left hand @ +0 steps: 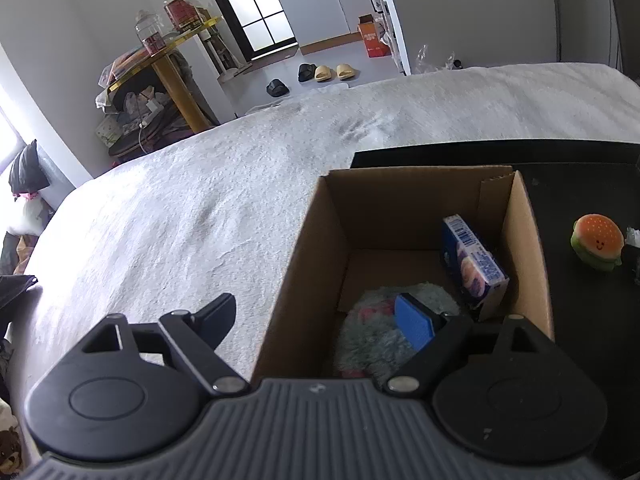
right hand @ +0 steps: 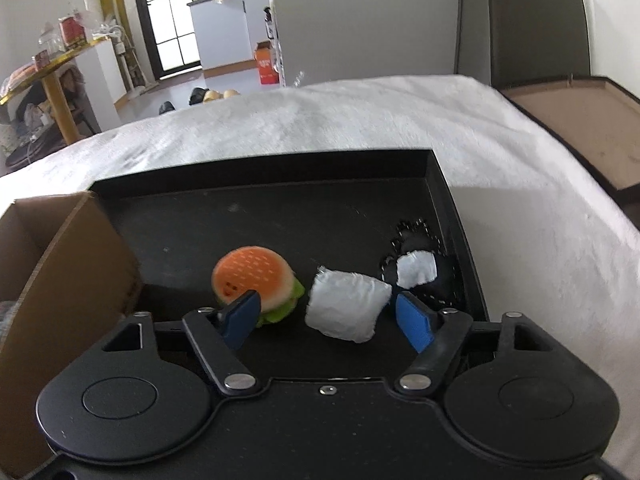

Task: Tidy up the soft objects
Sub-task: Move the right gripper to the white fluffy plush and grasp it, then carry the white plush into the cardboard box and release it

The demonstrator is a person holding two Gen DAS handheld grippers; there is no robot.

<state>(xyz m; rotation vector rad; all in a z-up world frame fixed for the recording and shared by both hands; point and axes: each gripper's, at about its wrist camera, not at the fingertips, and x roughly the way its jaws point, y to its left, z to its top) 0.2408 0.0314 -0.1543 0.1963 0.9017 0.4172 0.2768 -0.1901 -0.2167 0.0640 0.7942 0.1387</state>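
Bed, covered in a white fleecy blanket, bearing everything else. Black tray resting on the bed, shallow-walled. Cardboard box, open-topped, standing at the tray's left end, its walls rising well above the tray rim.

Left gripper: angled downward over the near left wall of the box, one of the fingers with its blue pad inside the box just above the fluffy grey-pink plush, the other outside the wall over the blanket. Fingers spread wide, straddling the wall, nothing clamped. Plush lying on the box floor at the near side; blue carton leaning against the right wall beside it.

Right gripper: angled downward over the near part of the tray, fingers moderately apart, gripping nothing. White pillow-shaped pouch lying on the tray between the two blue pads, apart from the left pad, close to the right one, contact there not discernible. Burger plush just left of the pouch, partly behind the left pad. Black-and-white stitched soft item beyond the right pad, near the tray's right wall.
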